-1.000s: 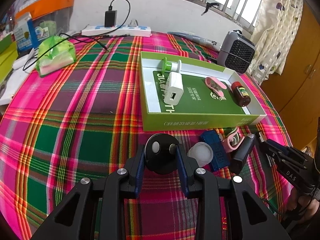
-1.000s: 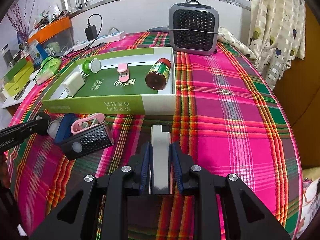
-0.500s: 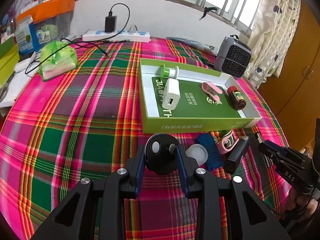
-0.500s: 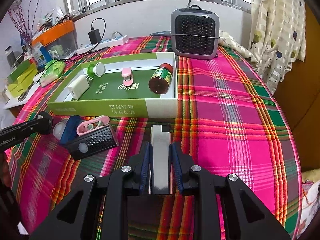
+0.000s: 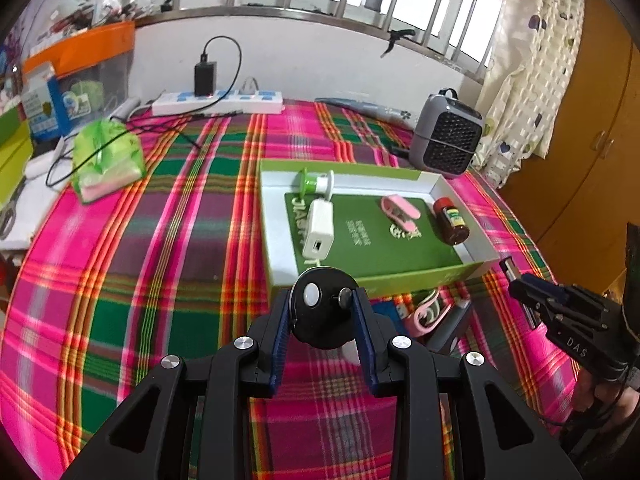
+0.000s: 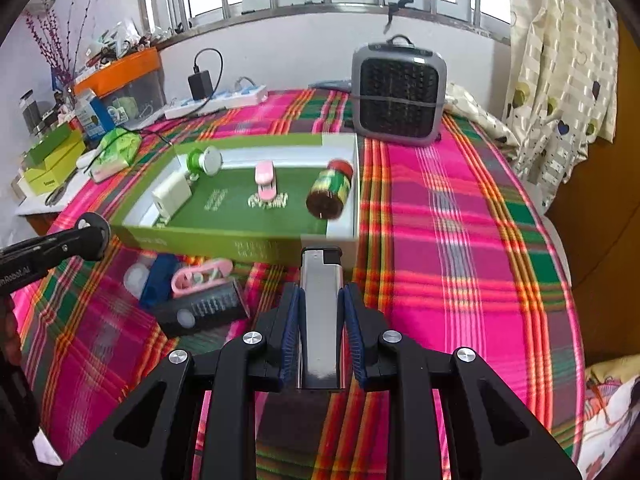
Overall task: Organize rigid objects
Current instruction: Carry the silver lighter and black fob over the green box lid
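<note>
My left gripper (image 5: 322, 300) is shut on a black round disc (image 5: 324, 312) with a white button, held above the plaid tablecloth in front of the green tray (image 5: 420, 278). In the right wrist view my right gripper (image 6: 320, 292) is shut on a silver lighter (image 6: 322, 300), near the tray's front right corner (image 6: 344, 244). In the tray lie a white charger (image 5: 318, 230), a green spool (image 5: 316, 182), a pink clip (image 5: 400, 212) and a brown bottle (image 5: 452, 220). On the cloth before the tray sit a blue box (image 6: 158, 280), a second pink clip (image 6: 202, 276), a black device (image 6: 204, 310) and a white cap (image 6: 136, 276).
A grey fan heater (image 6: 400, 96) stands behind the tray's right end. A power strip (image 5: 218, 102) with a plugged charger and cables runs along the back wall, beside a green tissue pack (image 5: 106, 156). Boxes clutter the far left; a curtain and wooden cabinet stand at right.
My left gripper has risen with the black disc, so the table and tray look farther below. The right gripper keeps the lighter and has hardly moved.
</note>
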The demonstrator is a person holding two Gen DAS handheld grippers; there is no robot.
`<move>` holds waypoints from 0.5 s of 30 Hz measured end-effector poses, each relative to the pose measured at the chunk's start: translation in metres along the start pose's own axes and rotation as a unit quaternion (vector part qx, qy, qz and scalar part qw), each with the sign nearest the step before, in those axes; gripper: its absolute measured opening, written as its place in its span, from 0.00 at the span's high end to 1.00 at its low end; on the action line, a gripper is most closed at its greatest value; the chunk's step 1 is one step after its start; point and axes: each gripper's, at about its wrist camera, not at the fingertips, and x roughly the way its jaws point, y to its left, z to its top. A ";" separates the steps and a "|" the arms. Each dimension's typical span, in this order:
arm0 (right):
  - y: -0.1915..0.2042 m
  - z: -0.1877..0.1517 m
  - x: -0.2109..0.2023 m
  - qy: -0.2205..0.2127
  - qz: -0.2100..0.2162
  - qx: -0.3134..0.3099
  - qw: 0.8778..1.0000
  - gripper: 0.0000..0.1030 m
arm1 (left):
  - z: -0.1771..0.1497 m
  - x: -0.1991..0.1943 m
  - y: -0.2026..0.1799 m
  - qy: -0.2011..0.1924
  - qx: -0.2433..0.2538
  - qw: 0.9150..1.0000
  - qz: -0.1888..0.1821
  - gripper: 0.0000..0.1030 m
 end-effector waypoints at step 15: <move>0.001 0.050 0.011 -0.011 0.025 -0.022 0.999 0.76 | 0.034 0.023 -0.020 0.000 0.026 1.000 -0.005 0.72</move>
